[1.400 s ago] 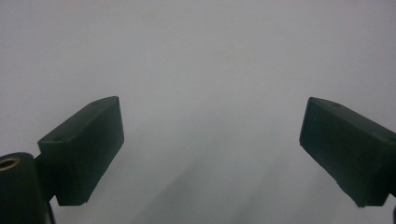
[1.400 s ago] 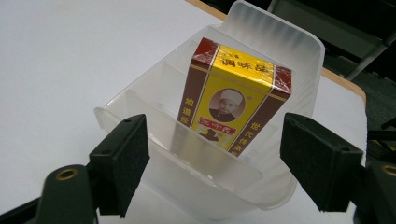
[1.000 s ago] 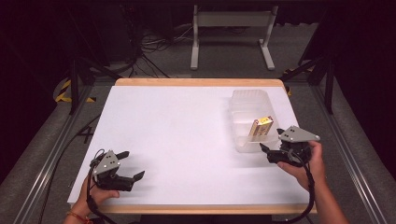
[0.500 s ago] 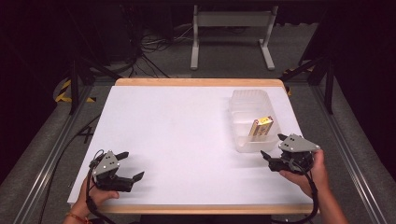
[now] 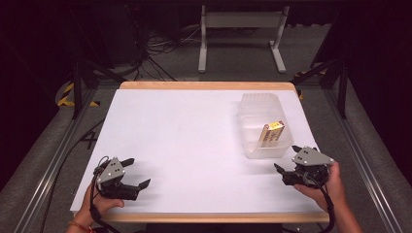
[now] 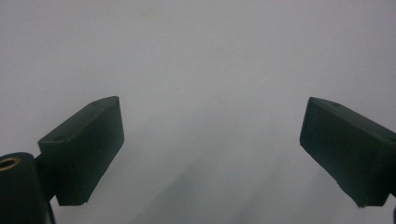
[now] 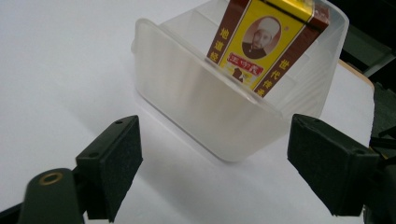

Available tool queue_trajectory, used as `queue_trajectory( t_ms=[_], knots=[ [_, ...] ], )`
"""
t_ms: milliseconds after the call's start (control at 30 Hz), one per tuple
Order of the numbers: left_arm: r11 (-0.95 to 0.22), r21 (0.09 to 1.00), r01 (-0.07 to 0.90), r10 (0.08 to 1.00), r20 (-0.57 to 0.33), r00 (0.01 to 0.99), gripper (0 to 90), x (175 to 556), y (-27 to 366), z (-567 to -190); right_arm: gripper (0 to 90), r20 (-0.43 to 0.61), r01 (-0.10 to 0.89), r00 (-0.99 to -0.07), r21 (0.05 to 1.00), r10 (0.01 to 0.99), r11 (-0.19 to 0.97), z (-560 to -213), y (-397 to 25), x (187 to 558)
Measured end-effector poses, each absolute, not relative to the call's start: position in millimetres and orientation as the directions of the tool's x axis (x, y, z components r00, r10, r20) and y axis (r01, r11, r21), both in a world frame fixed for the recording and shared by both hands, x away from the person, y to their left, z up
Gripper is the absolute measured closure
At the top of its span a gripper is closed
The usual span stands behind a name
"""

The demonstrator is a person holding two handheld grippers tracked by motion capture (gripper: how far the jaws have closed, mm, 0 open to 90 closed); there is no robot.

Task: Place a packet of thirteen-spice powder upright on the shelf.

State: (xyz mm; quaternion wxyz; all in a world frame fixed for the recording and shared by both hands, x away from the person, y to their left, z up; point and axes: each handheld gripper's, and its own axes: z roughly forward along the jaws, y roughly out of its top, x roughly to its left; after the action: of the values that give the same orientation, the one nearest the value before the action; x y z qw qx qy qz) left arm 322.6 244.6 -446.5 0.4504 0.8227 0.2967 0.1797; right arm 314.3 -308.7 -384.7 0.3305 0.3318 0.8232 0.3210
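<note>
Box upright in tub

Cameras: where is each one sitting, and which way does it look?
High view: above the person's side, looking forward and down on the table; both hands show, with the left gripper and right gripper.
Left gripper view: on the left gripper, facing bare white table between open jaws.
Right gripper view: on the right gripper, facing the clear bin holding the yellow box.
Shared: high view and right gripper view both show the bin and box.
</note>
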Motion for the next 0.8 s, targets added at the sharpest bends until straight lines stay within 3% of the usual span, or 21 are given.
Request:
queue_trajectory(
  t_ms=[800],
  knots=[
    [-0.418,0.850,0.320,0.649,0.034,0.760,7.0,322.0,245.4,-446.1,16.8,-0.285,0.439,-0.486,0.738,0.826,0.513,-418.0,-342.8,303.6]
  ],
)
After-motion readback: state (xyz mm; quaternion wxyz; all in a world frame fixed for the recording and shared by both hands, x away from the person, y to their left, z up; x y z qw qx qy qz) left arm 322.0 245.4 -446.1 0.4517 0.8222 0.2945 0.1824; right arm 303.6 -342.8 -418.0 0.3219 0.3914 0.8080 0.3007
